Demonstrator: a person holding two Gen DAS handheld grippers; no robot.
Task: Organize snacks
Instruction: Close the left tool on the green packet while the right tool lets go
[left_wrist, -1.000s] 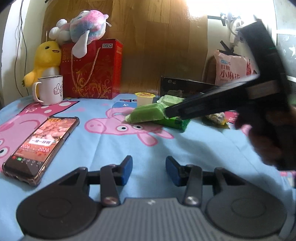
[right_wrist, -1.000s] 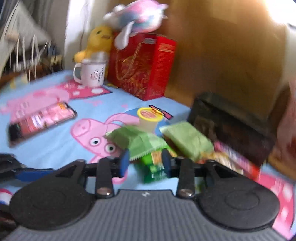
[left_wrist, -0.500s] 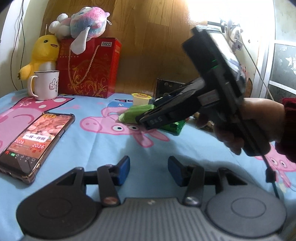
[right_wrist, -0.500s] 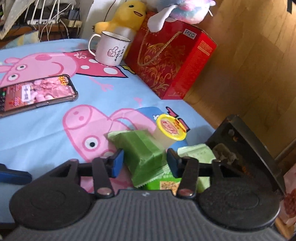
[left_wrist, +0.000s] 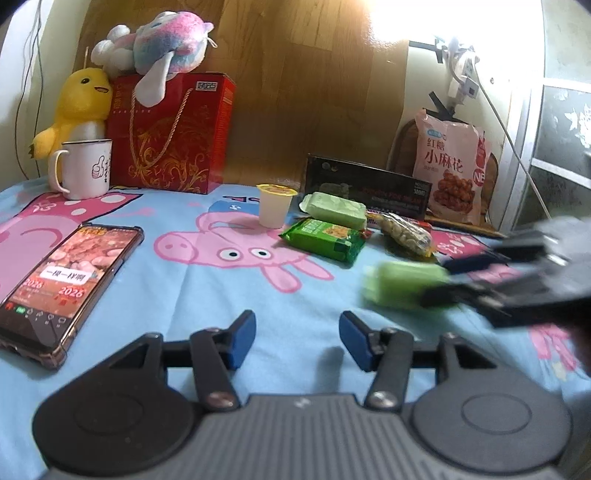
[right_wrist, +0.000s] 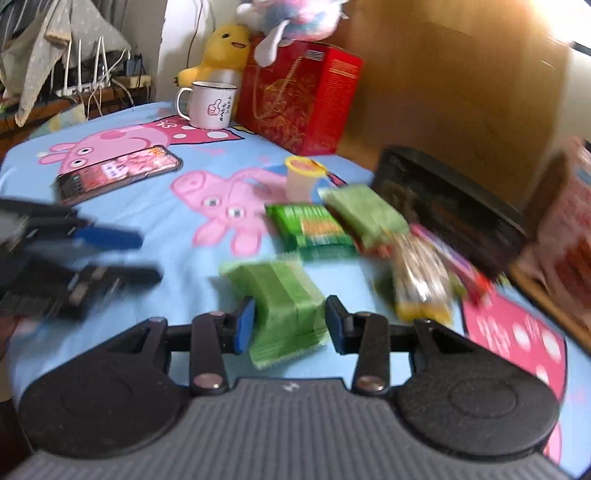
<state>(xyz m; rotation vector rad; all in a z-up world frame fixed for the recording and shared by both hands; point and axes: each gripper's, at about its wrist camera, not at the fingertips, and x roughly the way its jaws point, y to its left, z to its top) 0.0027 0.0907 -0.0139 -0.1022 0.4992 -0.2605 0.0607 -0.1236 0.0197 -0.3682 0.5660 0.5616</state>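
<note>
Cartoon bedsheet (left_wrist: 229, 295) (green snack packet (right_wrist: 284, 302) aloft)

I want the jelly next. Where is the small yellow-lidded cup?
In the left wrist view the cup stands mid-table on the blue cloth, just left of the pale green packet, in front of the black box.

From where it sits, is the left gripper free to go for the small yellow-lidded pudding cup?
Probably yes. The left gripper is open with nothing between its pads, and only bare blue pig-print sheet lies between it and the yellow-lidded pudding cup. The right gripper works off to its right.
</note>
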